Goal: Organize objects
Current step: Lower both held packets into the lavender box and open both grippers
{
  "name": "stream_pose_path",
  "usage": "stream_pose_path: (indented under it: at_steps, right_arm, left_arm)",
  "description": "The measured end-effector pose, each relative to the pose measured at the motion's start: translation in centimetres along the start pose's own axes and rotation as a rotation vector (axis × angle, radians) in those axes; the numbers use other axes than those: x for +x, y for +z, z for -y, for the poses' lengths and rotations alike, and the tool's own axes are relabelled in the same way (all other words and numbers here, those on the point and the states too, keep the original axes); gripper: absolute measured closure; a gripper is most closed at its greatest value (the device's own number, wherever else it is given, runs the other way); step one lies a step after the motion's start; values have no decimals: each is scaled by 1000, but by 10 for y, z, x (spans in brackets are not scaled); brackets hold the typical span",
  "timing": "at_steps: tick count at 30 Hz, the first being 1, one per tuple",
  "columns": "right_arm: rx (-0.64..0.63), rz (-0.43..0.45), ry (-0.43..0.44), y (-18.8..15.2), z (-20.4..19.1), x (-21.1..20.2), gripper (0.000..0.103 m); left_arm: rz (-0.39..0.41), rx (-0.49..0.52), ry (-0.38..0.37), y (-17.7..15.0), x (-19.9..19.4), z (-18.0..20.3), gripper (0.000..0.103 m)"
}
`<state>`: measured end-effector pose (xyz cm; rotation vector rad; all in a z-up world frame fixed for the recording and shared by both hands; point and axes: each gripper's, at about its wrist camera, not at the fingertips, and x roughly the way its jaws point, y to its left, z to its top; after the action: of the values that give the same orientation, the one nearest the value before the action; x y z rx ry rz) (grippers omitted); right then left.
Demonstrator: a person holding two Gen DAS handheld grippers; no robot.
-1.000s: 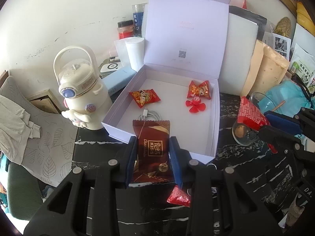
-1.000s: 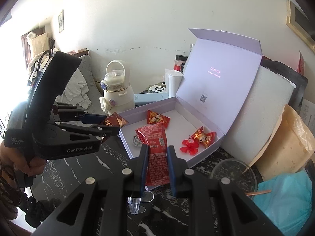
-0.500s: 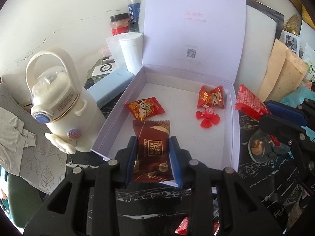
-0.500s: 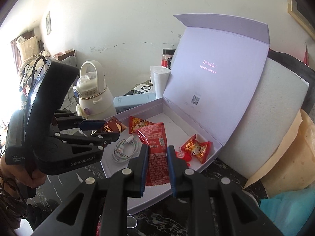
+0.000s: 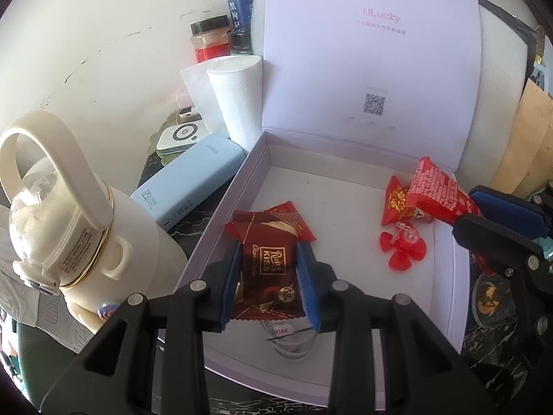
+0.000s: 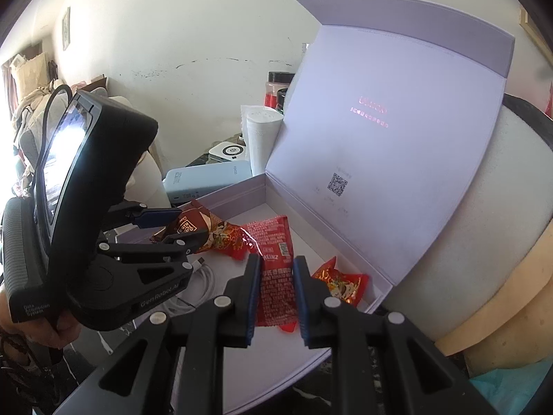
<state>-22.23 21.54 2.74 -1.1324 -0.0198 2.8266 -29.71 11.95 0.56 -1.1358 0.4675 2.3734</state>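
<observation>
While both grippers are held over the open lavender box (image 5: pixel 221 207), each is seen clamped on a packet. The left gripper (image 5: pixel 269 276) is closed on a dark red Ritter Kiss chocolate packet (image 5: pixel 268 266), gripped by its side edges between the blue pads (image 5: pixel 306 276); the packet is held above the box floor near the left wall, over a coiled white cable (image 5: pixel 293 346) at the front edge. The right gripper (image 6: pixel 276 290) is nearly fully closed on a red Heinz ketchup sachet (image 6: pixel 274 266), pinched at its middle and held above the right half of the box. On the box floor, a red-and-gold snack packet (image 6: pixel 340 285) and a red flower-shaped clip (image 5: pixel 402 245) are seen near the right wall; another red snack packet (image 6: pixel 224 238) is partly hidden under the chocolate. The lid (image 5: pixel 373 62) is stood upright at the back edge. A cream bottle (image 5: pixel 79 238) and a light-blue power bank (image 5: pixel 190 183) are placed just outside the left wall, on the black marble table (image 5: pixel 193 228).
</observation>
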Motion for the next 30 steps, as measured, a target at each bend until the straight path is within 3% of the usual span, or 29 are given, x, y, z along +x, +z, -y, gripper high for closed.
stream_pose_path:
  at_steps: [10, 19, 23, 25, 27, 30]
  right_arm:
    - [9, -20, -61, 5, 2, 15, 84]
    - [53, -43, -48, 6, 9, 16, 81]
    - [48, -48, -73, 7, 10, 15, 70]
    - [46, -45, -77, 7, 10, 11, 66]
    - [45, -40, -84, 6, 11, 7, 64]
    - [48, -31, -84, 7, 11, -1, 64]
  left_arm:
    - [-6, 22, 55, 4, 24, 1, 72]
    - [-3, 12, 55, 6, 24, 1, 71]
    - [-6, 6, 50, 7, 21, 1, 69]
    - [-6, 8, 52, 8, 19, 2, 61]
    - [0, 6, 62, 9, 14, 2, 44]
    - [17, 1, 65, 8, 6, 2, 41]
